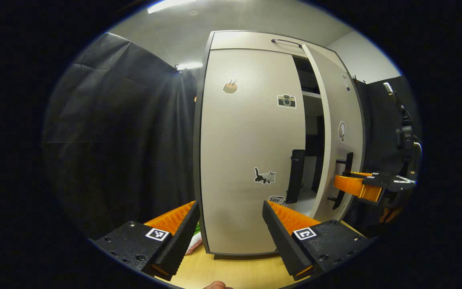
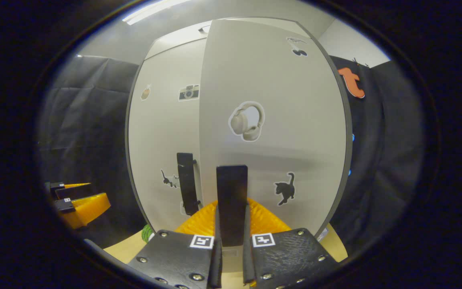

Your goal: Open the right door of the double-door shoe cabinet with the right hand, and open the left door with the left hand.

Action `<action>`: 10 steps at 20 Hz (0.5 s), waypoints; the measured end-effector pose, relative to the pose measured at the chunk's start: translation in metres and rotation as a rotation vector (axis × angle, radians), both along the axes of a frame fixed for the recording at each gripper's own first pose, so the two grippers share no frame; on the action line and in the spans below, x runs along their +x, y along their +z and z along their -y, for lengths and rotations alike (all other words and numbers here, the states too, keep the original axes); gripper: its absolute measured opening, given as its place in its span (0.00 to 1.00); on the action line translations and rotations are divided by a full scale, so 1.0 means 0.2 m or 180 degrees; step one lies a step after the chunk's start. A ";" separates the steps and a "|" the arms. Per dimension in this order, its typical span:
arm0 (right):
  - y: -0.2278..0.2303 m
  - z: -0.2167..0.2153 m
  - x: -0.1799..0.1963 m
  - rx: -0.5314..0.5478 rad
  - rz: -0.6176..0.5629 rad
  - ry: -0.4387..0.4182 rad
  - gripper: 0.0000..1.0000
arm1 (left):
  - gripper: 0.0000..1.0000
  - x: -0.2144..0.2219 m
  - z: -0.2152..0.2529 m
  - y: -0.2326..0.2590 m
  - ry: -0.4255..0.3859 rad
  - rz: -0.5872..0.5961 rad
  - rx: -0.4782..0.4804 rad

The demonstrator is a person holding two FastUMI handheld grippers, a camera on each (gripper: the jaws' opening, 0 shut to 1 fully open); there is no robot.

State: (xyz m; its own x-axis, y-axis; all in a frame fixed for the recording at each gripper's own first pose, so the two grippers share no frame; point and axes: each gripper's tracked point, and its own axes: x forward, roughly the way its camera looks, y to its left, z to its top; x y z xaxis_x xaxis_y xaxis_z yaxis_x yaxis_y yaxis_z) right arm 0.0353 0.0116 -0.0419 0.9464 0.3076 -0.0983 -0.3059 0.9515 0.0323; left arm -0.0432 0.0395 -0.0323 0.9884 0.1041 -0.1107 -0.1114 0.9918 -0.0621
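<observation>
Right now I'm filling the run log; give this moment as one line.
right hand-held gripper: shut on right door handle | right door: ajar | left hand-held gripper: open | left door: closed

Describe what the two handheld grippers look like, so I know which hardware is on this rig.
Each gripper is a two-finger tool with ribbed orange parts and black bolted plates. The left gripper carries a small square black-and-white marker on each plate, and so does the right gripper. Seen from the side in the left gripper view, the right gripper has an orange body with a black top. No sleeves are visible.
</observation>
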 end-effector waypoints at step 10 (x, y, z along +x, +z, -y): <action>0.01 0.08 -0.08 -0.0008 -0.0002 0.0334 0.21 | 0.97 -0.01 0.13 -0.01 -0.0236 -0.0006 -0.0037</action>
State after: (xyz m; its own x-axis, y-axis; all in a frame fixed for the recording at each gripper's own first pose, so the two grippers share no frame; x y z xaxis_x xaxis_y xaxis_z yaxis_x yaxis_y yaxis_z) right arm 0.0194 -0.0042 -0.0390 0.9090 0.4046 -0.0998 -0.4037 0.9144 0.0302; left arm -0.0457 0.0130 -0.0347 0.9931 0.0292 -0.1132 -0.0377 0.9966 -0.0736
